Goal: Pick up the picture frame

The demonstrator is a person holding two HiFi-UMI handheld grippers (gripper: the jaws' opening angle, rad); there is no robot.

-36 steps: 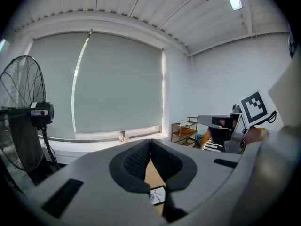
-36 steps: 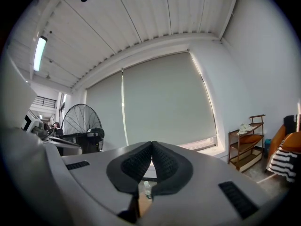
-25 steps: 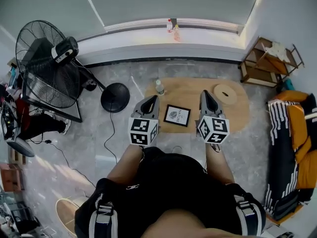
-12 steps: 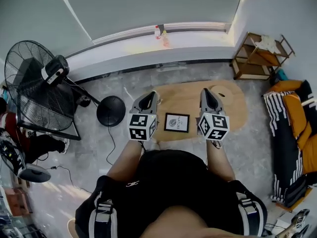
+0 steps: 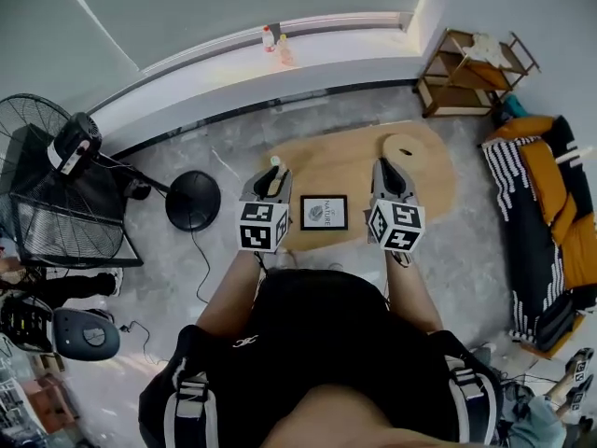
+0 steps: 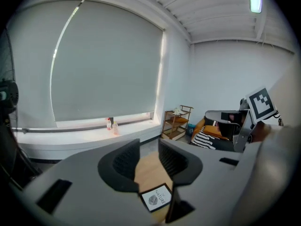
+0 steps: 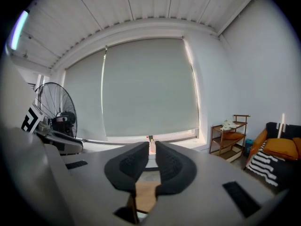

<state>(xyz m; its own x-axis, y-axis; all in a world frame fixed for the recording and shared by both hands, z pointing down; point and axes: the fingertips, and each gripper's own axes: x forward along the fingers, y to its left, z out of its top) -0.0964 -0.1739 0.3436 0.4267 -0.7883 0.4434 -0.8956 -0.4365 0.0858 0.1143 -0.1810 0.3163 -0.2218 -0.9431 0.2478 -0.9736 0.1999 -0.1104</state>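
The black-edged picture frame [image 5: 324, 213] lies flat on the oval wooden table [image 5: 345, 171], its white print facing up. My left gripper [image 5: 272, 179] hovers just left of it, its jaws opening with nothing between them. In the left gripper view the frame [image 6: 156, 198] shows below the gap between those jaws [image 6: 148, 147]. My right gripper [image 5: 385, 169] hangs just right of the frame over the table. Its jaws [image 7: 152, 149] are only beginning to part, with a thin, empty slit between them. Neither gripper touches the frame.
A small bottle [image 5: 275, 162] stands on the table by the left gripper's tip, and a round wooden disc [image 5: 403, 146] lies at the far right. A standing fan [image 5: 56, 194] and a black round base [image 5: 193, 201] are at left. A wooden shelf [image 5: 471, 73] and an orange-cushioned sofa [image 5: 550, 213] are at right.
Both grippers have moved forward and down over the table, one on each side of the frame. The left jaws stand wider apart than before. The frame has not moved.
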